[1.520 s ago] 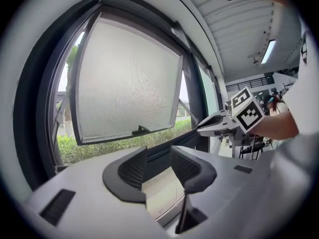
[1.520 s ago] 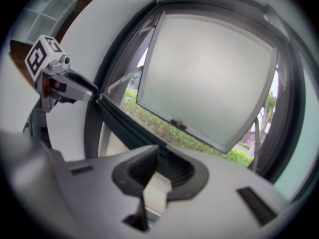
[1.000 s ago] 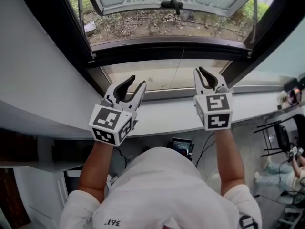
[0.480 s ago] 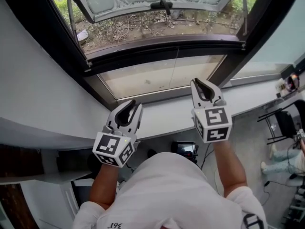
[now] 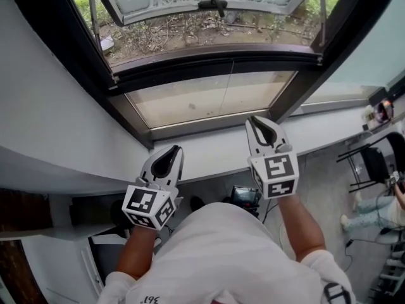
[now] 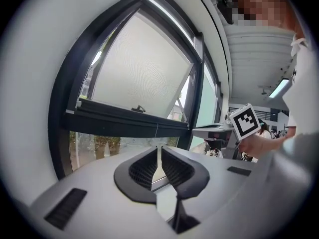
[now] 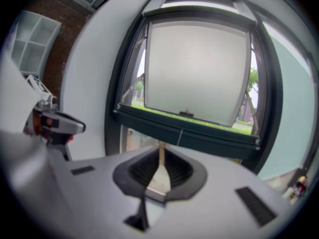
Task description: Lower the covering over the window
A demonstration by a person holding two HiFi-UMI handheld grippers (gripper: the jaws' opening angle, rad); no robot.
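Your left gripper (image 5: 173, 149) has just been closing on nothing; your right gripper (image 5: 257, 120) is pinched empty too. Both are flanking the window's (image 5: 209, 103) central cord (image 5: 228, 90) without touching it, so you're risking tugging air; the covering isn't showing.

Two bare arms reach forward side by side, left forearm (image 5: 140, 246) and right forearm (image 5: 297, 223). The white, black-padded left gripper (image 5: 172, 151) sits lower, its jaws just closing to a slit, nothing between them. The matching right gripper (image 5: 257, 121) points slightly downward, jaws together, empty.
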